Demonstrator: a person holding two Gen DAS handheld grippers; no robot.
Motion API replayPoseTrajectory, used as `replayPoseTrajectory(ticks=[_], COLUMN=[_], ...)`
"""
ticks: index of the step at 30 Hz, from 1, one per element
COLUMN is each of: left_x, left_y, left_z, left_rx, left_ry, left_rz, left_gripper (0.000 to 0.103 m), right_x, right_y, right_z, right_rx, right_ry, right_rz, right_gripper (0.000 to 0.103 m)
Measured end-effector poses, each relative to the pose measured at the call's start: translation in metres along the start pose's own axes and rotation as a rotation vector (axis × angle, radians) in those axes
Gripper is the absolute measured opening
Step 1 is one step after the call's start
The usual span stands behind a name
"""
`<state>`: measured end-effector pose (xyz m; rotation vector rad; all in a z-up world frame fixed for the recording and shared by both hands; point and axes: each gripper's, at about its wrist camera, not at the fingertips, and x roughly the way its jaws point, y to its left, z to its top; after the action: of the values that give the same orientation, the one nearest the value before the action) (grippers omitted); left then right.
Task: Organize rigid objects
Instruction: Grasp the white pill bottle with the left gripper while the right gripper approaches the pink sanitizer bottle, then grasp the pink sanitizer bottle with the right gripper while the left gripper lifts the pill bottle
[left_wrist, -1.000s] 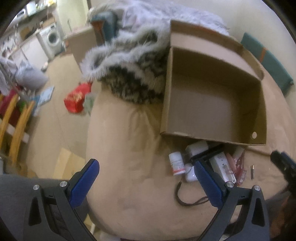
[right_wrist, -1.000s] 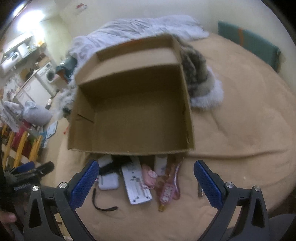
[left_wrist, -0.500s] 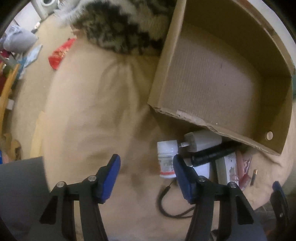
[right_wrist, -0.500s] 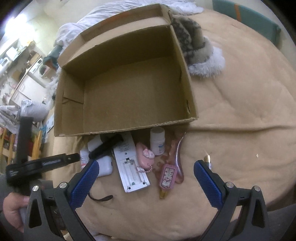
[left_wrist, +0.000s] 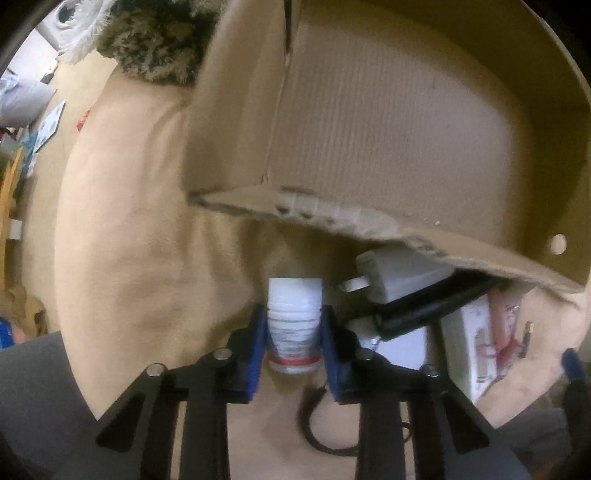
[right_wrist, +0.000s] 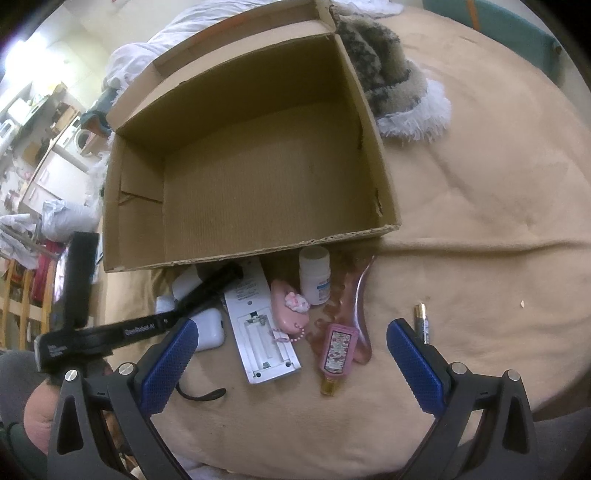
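A white pill bottle (left_wrist: 293, 295) with a red band lies on the beige bedcover, just in front of the open cardboard box (left_wrist: 369, 221). My left gripper (left_wrist: 293, 325) points straight down over it, its jaws closing, and both blue pads touch the bottle's sides. My right gripper (right_wrist: 291, 325) hovers open above the pile: a white remote (right_wrist: 258, 325) lying face down, a pink charm case (right_wrist: 288, 306), a second white bottle (right_wrist: 314, 275), a pink sanitiser bottle (right_wrist: 338, 347) and a battery (right_wrist: 421, 321). Nothing is between its fingers.
A white charger plug (left_wrist: 391, 277), a black torch (left_wrist: 424, 306), a white earbud case (right_wrist: 208, 328) and a black cord loop (left_wrist: 314, 424) lie beside the bottle. A furry blanket (right_wrist: 388, 74) lies behind the box. The bed edge drops to a cluttered floor at left.
My left gripper came down over the pile and its wide jaws narrowed around the white pill bottle. My right gripper sank a little and tilted further down over the pile.
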<state>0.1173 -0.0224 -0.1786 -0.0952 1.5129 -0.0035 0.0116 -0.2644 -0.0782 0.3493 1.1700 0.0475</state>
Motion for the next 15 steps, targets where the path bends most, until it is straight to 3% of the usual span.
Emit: replayPoseTrajectory(ticks=[6, 12, 15], left_x=[-0.011, -0.039, -0.053], left_y=[-0.009, 0.014, 0.025], left_z=[-0.011, -0.023, -0.026], left_rx=[0.012, -0.092, -0.136], left_ry=[-0.037, -0.111, -0.148], left_rz=[0.045, 0.108, 0.101], left_gripper=[0.024, 0.024, 0.024], right_x=[0.001, 0.003, 0.01], right_y=[-0.01, -0.036, -0.048], right_z=[0.002, 0.004, 0.004], right_rx=[0.03, 0.136, 0.175], right_ry=[0.009, 0.035, 0.079], right_rz=[0.014, 0.058, 0.057], right_gripper=[0.103, 0.103, 0.071])
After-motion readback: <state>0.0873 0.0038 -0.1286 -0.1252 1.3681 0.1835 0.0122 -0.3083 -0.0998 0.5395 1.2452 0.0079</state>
